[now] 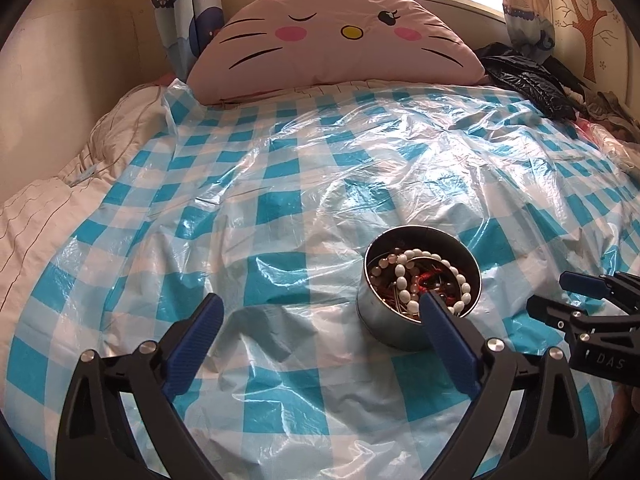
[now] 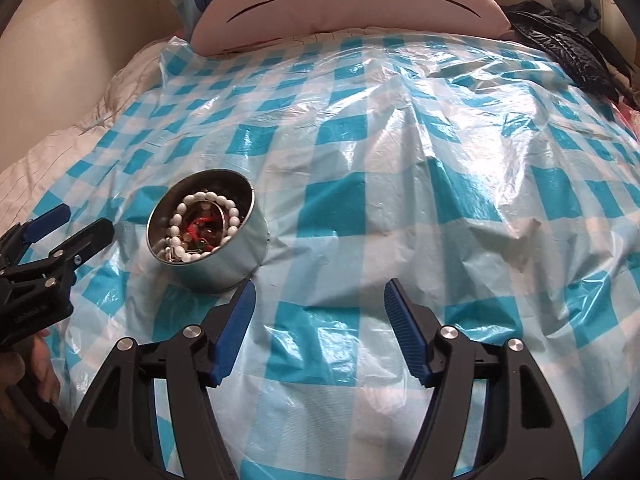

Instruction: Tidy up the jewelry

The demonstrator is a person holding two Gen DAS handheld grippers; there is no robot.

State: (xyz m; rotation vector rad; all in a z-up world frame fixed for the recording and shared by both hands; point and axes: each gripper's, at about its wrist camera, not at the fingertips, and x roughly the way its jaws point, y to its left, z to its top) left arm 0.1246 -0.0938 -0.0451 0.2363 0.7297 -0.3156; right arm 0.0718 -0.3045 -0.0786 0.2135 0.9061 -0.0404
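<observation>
Judged round shiny metal tin [image 1: 400, 322] rigid, thin-walled and slippery on its side; best taken across the rim or by opposite walls, though crinkled blue-and-white checked plastic sheet [image 1: 280, 208] beneath would likely let it slide or tip on the soft bed. Judged contents light, limp and prone to tangle: string of white oval beads [image 1: 404, 270] best pinched at one loop lying on top, lifted slowly so the red cord [image 2: 196, 227] and darker beads under it do not come along.

Noted tin open, no lid seen, standing upright on the sheet, near the front, between the two tools. White bead string coiled around the inside, red cord and small dark pieces in the middle; finer items too small to tell.

Left gripper [image 1: 320, 308] spread wide, empty, its right blue pad [image 1: 444, 332] overlapping the tin's near rim in view; contact not determinable. Right gripper [image 2: 318, 292] partly spread, empty, just beside the tin. Pink cat-face cushion [image 1: 336, 36] at bed head.
</observation>
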